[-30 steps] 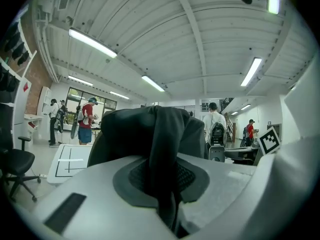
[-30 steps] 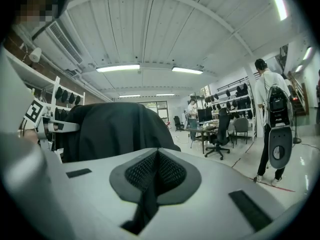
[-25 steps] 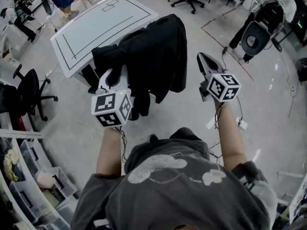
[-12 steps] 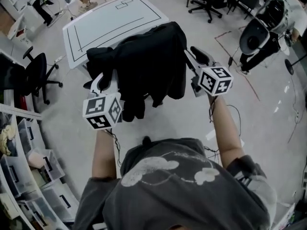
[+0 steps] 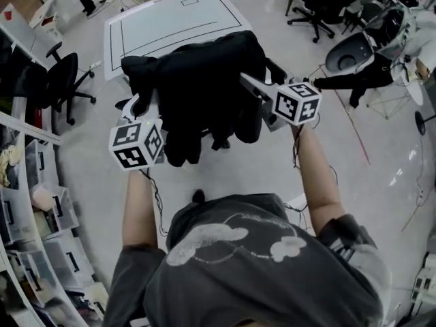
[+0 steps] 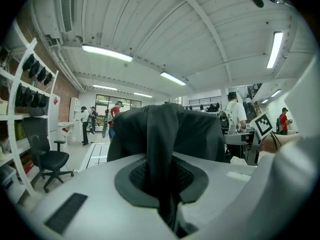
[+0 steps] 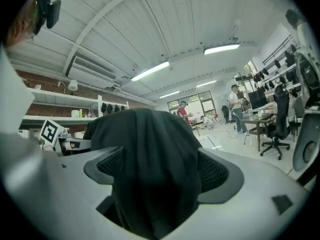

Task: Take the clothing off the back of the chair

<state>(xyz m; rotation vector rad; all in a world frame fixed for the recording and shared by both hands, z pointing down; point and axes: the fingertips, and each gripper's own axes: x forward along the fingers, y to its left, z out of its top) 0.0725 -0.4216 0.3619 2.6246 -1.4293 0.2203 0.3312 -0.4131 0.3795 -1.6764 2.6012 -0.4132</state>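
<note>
Head view — left gripper (image 5: 143, 106) pinches clothing (image 5: 204, 80); right gripper (image 5: 255, 80), jaws just opened, straddles it

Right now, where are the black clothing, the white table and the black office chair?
black clothing (image 5: 204, 73), head view, middle of the draped cloth.
white table (image 5: 170, 22), head view, bare part of its top.
black office chair (image 5: 58, 80), head view, dark middle.

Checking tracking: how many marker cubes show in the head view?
2. One marker cube sits on the left gripper, left of the dark clothing; the other cube sits on the right gripper, right of it. None looks hidden.
</note>
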